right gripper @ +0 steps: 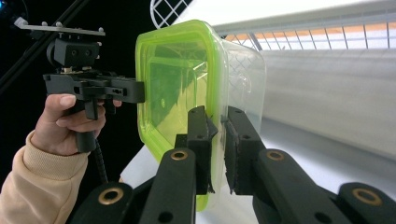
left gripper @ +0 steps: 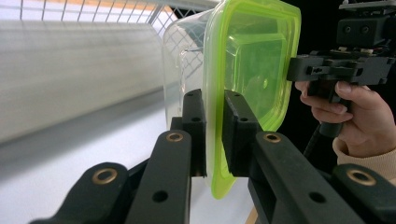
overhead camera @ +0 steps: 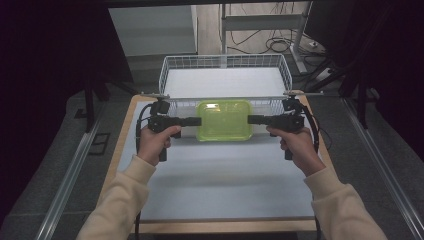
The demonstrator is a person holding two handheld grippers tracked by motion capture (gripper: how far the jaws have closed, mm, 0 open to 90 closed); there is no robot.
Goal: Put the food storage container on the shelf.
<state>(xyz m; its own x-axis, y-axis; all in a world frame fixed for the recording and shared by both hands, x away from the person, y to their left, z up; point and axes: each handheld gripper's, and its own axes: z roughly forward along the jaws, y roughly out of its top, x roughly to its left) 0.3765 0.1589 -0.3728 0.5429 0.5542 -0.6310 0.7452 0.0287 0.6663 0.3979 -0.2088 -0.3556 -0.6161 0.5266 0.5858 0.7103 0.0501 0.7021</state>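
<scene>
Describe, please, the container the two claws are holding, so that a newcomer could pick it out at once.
Start at the white wire basket on the far end of the table. Just in front of its near wall is a clear plastic container with a lime-green lid, clamped at its rim by the left claw and the right claw. It is the one bright green thing among white, grey and black.
</scene>
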